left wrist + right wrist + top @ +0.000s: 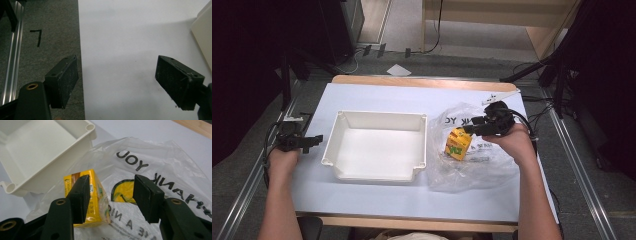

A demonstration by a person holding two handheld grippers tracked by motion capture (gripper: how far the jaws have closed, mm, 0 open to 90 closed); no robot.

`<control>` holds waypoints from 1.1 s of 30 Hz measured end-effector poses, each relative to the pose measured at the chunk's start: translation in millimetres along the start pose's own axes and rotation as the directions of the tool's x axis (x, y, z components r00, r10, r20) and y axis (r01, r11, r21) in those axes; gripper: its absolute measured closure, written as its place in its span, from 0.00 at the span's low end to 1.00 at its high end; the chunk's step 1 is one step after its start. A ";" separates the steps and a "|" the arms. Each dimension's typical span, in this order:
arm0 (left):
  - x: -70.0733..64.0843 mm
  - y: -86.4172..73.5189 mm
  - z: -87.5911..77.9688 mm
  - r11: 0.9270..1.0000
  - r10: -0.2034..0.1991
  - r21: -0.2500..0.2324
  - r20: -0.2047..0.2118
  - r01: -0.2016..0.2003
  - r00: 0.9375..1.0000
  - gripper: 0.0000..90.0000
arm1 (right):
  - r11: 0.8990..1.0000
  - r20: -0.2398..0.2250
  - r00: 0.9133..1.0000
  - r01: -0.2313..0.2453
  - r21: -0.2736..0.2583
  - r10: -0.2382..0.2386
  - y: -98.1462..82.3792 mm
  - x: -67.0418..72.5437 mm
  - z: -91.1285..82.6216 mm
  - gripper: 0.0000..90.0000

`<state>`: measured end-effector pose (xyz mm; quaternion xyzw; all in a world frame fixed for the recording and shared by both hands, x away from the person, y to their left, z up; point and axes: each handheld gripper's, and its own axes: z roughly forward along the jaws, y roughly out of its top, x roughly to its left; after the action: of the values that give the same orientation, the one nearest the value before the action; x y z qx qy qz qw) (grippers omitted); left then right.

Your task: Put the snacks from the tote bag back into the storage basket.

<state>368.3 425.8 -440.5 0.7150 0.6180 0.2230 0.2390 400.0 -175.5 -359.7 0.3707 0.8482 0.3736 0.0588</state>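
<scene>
A yellow drink carton (458, 144) lies inside a clear plastic bag (477, 167) printed with black letters, on the right of the white table. My right gripper (469, 128) hovers just above it, pointing left. In the right gripper view the gripper (111, 195) stands open; its left jaw covers part of the carton (97, 195), and between the jaws I see the printed bag (162, 162), with nothing gripped. My left gripper (314, 140) rests at the table's left edge. It is open (116, 82) over bare table.
A white rectangular tray (377, 114) sits in the middle of the table, its near corner (91, 127) close to the bag. Its edge (203, 32) shows in the left gripper view. Grey floor and a metal rail (12, 57) lie left of the table.
</scene>
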 end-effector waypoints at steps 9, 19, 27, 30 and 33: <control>5.9 -5.5 -4.5 1.000 -0.023 -0.017 -0.004 0.023 1.000 0.22 | 0.998 -0.012 0.999 0.045 0.034 -0.045 7.1 15.6 4.0 0.52; 8.1 -7.9 -4.7 0.999 -0.030 -0.015 0.001 0.030 1.000 0.22 | 0.994 -0.017 0.996 0.085 0.071 -0.084 8.7 24.4 15.4 0.46; 6.4 -3.6 -4.5 0.999 -0.029 -0.028 0.008 0.030 1.000 0.22 | 0.986 -0.020 0.992 0.126 0.112 -0.124 5.1 32.1 28.2 0.41; 5.4 -2.8 -4.2 0.999 -0.025 -0.027 0.006 0.025 1.000 0.22 | 0.986 -0.027 0.992 0.127 0.113 -0.124 3.7 31.2 31.1 0.41; 6.2 -2.7 -4.6 0.999 -0.030 -0.026 0.007 0.030 1.000 0.22 | 0.985 -0.032 0.992 0.127 0.117 -0.124 1.9 30.6 34.4 0.41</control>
<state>364.3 432.5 -438.4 0.7032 0.6250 0.2249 0.2536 392.1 -133.8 -377.6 0.3149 0.8913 0.3226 0.0493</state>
